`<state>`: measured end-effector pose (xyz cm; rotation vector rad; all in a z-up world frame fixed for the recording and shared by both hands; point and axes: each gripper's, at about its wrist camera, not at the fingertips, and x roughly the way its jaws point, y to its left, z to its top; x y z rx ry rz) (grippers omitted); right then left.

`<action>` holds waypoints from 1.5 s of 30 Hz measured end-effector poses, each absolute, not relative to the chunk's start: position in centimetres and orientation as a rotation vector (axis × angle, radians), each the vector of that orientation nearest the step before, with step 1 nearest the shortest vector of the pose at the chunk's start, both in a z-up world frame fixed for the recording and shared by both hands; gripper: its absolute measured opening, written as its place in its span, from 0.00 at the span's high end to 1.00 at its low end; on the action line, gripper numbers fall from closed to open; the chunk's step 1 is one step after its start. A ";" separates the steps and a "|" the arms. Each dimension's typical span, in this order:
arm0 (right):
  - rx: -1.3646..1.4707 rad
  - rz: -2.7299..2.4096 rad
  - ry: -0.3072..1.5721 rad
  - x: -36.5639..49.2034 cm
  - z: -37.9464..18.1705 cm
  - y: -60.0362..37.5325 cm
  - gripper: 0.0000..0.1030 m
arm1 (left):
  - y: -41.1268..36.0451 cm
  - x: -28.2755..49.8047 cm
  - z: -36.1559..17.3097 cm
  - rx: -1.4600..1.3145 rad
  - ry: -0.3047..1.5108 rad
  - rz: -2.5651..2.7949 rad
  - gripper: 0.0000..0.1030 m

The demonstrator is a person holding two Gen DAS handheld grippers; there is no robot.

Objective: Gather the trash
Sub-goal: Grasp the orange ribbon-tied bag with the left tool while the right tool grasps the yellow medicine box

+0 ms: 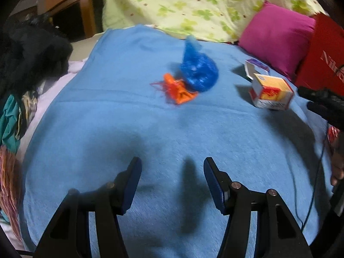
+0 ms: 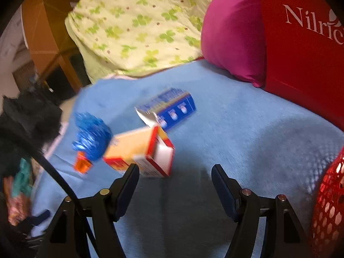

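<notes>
Motion blur smears the blue box (image 2: 172,109) so its print cannot be read, and softens the crumpled blue bag (image 1: 198,68). The red bag (image 2: 301,43) is cut off at the right edge, its white lettering incomplete. Only part of the red mesh basket (image 2: 329,204) shows.

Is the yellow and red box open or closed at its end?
Open. The yellow and red box shows a raised flap and a white inside.

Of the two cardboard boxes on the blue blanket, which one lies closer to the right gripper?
The yellow and red cardboard box with the open white end, just ahead of the right gripper. The blue cardboard box lies farther back, toward the magenta pillow.
</notes>
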<state>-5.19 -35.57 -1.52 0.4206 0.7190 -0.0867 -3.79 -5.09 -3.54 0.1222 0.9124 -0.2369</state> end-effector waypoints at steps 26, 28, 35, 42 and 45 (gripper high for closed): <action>0.750 0.083 0.721 2.9 -2.2 -38.7 0.28 | -7.7 9.4 -5.5 0.069 0.936 -0.331 0.42; 0.770 0.103 0.737 3.8 -2.8 -38.8 0.28 | -8.0 9.3 -5.6 0.070 0.938 -0.343 0.50; 0.800 0.205 0.818 4.5 -3.8 -37.7 0.28 | -5.8 10.5 -6.3 -0.022 1.018 -0.341 0.73; 0.722 0.319 0.932 3.4 -3.2 -34.9 0.28 | -2.4 10.7 -5.7 -0.087 1.066 -0.289 0.74; 0.612 0.303 0.930 2.8 -2.4 -33.5 0.28 | -2.1 10.4 -5.7 -0.085 1.077 -0.294 0.73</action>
